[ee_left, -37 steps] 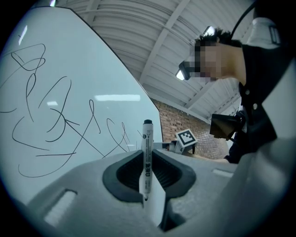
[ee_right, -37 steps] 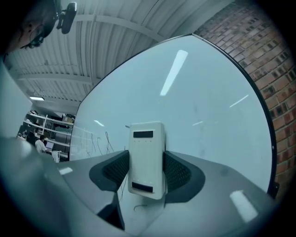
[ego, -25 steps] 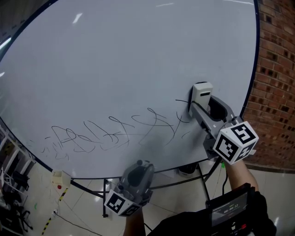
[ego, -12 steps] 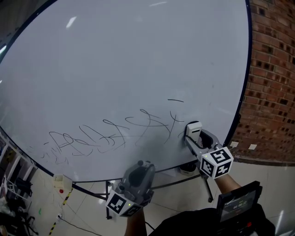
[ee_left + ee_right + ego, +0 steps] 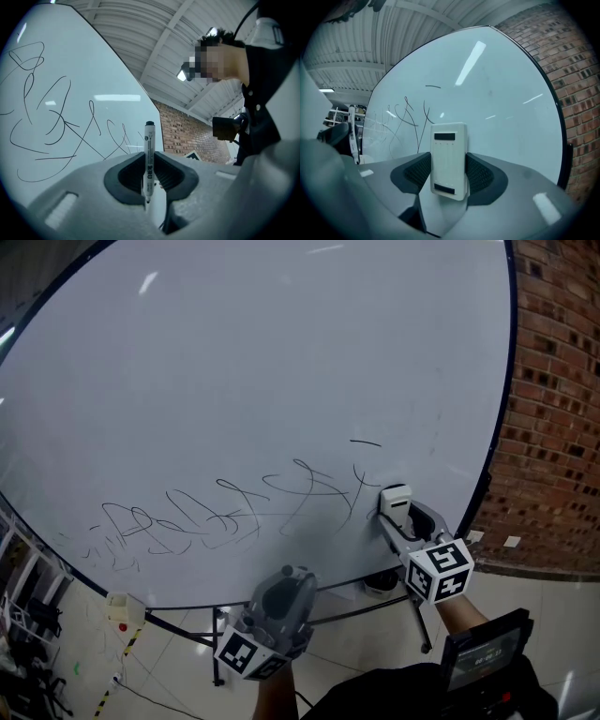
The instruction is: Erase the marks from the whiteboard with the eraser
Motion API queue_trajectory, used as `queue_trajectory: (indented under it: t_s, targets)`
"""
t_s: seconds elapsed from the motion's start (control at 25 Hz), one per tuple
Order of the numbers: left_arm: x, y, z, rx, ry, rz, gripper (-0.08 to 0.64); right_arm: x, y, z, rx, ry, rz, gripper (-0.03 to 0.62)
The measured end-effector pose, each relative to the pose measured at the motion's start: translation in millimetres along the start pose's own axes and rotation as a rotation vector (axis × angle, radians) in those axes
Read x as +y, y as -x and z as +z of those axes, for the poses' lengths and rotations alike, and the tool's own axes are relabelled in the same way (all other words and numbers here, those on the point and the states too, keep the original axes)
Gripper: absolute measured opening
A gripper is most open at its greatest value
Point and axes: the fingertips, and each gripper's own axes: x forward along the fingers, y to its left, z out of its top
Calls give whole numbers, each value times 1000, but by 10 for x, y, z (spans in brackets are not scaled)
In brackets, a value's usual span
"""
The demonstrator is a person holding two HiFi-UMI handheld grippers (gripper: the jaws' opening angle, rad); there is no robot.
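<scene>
My right gripper [image 5: 392, 514] is clamped on the white eraser [image 5: 449, 159], jaws snug against both its long sides. I have it up at the whiteboard [image 5: 244, 362], low on the right-hand part; I cannot tell if the pad is actually touching the surface. The black scribble [image 5: 234, 512] starts just left of the eraser and runs along the lower part of the board toward its lower left rim. A short separate dash [image 5: 366, 442] sits above the eraser. The board's dark right edge [image 5: 497, 427] is near the eraser, with the brick wall [image 5: 553, 399] beyond it, so room is tight on that side. Leftward and upward there is wide blank board. My left gripper [image 5: 281, 594] hangs down by the bottom edge, closed on a marker [image 5: 148, 157] standing upright between its jaws, black end up.
</scene>
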Motion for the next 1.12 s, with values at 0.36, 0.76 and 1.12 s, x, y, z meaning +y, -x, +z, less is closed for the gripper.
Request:
queue_trajectory:
  t_s: [0.36, 0.76, 1.12]
  targets:
    - [164, 185, 41, -27, 16, -1, 57, 257, -44, 1087, -125, 38, 33, 236]
    - [261, 246, 127, -29, 27, -19, 58, 331, -9, 1562, -218, 44, 29, 236]
    - [231, 183, 70, -15, 32, -42, 57, 273, -46, 948, -159, 21, 40, 236]
